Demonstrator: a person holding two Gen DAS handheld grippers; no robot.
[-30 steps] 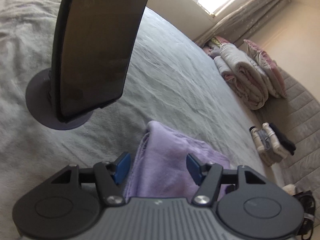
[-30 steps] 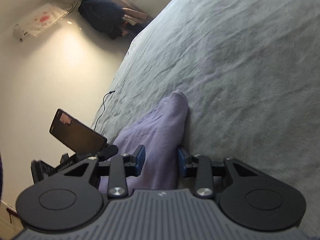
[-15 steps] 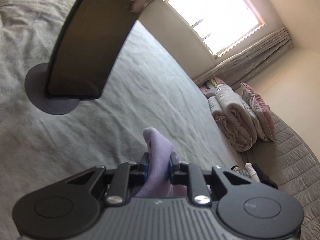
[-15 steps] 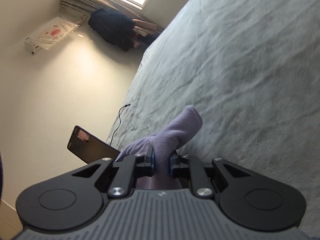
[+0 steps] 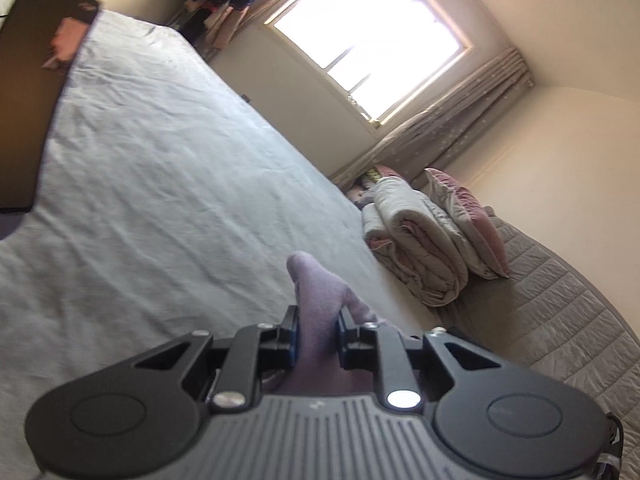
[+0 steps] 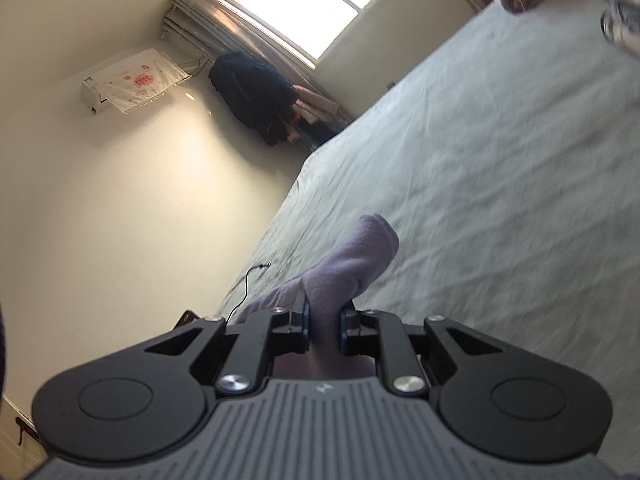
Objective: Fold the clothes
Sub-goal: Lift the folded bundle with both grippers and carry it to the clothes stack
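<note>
**Soft cloth, pinched at both ends**

Your lilac garment (image 5: 316,300) is light, limp fleece, raised above the grey bedspread (image 5: 168,184). Left gripper (image 5: 317,334) and right gripper (image 6: 325,326) each clamp a bunched edge; hold near corners, since it will likely sag.

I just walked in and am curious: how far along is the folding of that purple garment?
Early, it seems. Done: both grippers have a grip, the left gripper and the right gripper each shut on a bunch of the purple garment. In hand: the cloth looks lifted off the grey bed. Left: laying it down folded; no neat fold shows, and most of the garment is hidden.
</note>
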